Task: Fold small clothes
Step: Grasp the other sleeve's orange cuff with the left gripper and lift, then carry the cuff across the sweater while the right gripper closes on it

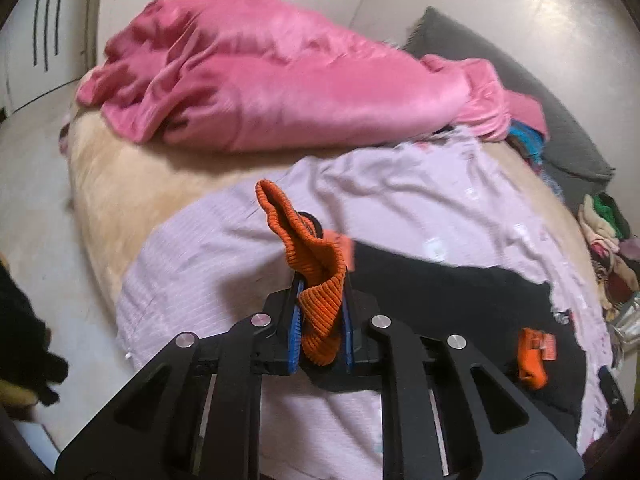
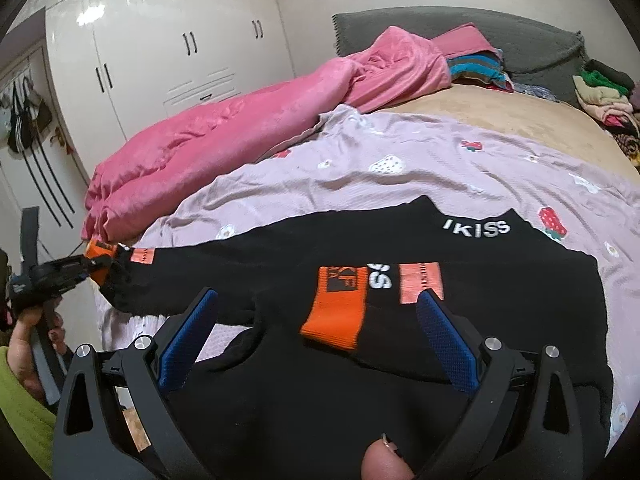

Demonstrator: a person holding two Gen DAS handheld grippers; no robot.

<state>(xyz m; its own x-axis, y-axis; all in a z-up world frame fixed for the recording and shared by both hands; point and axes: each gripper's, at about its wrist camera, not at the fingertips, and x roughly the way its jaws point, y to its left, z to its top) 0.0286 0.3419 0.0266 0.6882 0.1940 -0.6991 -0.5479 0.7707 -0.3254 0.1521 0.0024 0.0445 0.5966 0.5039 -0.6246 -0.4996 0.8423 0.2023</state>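
A small black top (image 2: 460, 280) with orange ribbed cuffs and white lettering lies on a lilac flowered sheet (image 2: 400, 184) on the bed. My left gripper (image 1: 322, 308) is shut on the orange cuff (image 1: 316, 264) of one sleeve and holds it pulled out to the left; it also shows in the right wrist view (image 2: 94, 266). The other orange cuff (image 2: 336, 312) lies folded across the top's body. My right gripper (image 2: 316, 320) is open and empty, its blue pads (image 2: 448, 344) just above the top, on either side of that cuff.
A pink blanket (image 2: 224, 136) is heaped at the far left of the bed. A grey headboard cushion (image 2: 500, 36) and piles of clothes (image 2: 604, 96) sit at the far right. White wardrobes (image 2: 160, 48) stand behind. The floor (image 1: 44, 208) is on the left.
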